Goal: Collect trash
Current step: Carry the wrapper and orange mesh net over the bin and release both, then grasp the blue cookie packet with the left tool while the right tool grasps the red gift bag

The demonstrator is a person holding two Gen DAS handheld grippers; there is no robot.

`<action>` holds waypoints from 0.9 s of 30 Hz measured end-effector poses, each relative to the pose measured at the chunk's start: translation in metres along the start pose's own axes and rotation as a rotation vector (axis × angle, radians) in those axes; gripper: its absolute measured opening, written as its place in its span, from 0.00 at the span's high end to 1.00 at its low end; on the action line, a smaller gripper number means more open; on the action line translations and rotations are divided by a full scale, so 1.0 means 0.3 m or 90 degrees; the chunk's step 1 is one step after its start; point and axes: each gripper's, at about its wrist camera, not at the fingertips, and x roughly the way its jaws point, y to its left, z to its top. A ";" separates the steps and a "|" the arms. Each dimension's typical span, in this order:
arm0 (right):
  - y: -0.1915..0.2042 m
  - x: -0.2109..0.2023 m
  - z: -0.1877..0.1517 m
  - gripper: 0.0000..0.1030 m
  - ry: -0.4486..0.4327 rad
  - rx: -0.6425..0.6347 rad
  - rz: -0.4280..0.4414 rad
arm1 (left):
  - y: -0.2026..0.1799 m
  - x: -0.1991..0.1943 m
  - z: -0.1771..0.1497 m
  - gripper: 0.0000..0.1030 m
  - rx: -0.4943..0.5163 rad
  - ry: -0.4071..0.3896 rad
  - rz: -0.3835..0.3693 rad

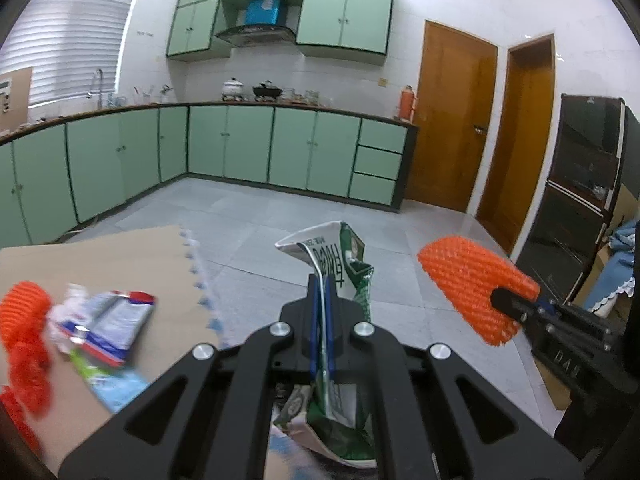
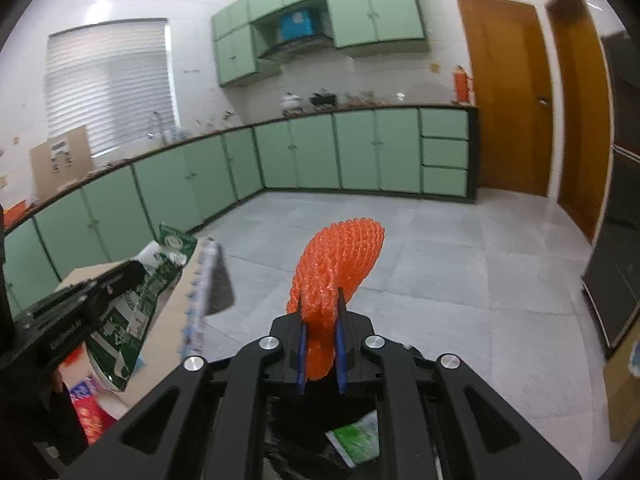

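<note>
In the left wrist view my left gripper (image 1: 322, 280) is shut on a crumpled green-and-white wrapper (image 1: 340, 260) that sticks up past the fingertips. To its right, my right gripper (image 1: 500, 300) is shut on an orange foam net (image 1: 468, 280). The right wrist view shows that net (image 2: 344, 260) pinched between the right gripper's (image 2: 322, 300) blue pads. It also shows the left gripper (image 2: 132, 272) at the left with the green wrapper (image 2: 132, 320). Both are held over the floor beside the table (image 1: 120, 256). Under the right gripper is a black bag (image 2: 296, 432) with a green packet (image 2: 356, 440) in it.
On the table lie a blue, red and white wrapper (image 1: 112, 324), crumpled paper and another orange net (image 1: 24, 332). Green cabinets (image 1: 248, 144) line the far walls. Two brown doors (image 1: 452, 120) and a dark cabinet (image 1: 580, 200) stand at the right, across the grey tiled floor (image 1: 280, 216).
</note>
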 end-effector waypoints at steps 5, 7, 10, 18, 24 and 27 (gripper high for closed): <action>-0.134 0.065 -0.063 0.89 0.036 0.022 -0.034 | -0.102 0.136 -0.033 0.98 0.010 0.019 -0.018; -0.168 0.100 -0.083 0.89 0.048 0.032 -0.041 | -0.133 0.183 -0.048 0.98 0.015 0.027 -0.021; -0.209 0.155 -0.112 0.88 0.068 0.040 -0.048 | -0.168 0.259 -0.075 0.98 0.014 0.049 -0.035; -0.306 0.273 -0.188 0.55 0.121 0.070 -0.066 | -0.185 0.365 -0.110 0.74 0.015 0.086 -0.052; -0.306 0.227 -0.186 0.36 0.095 0.082 -0.090 | -0.158 0.287 -0.080 0.66 0.028 0.063 -0.049; -0.272 0.168 -0.178 0.20 0.065 0.083 -0.105 | -0.107 0.196 -0.058 0.57 0.045 0.042 -0.036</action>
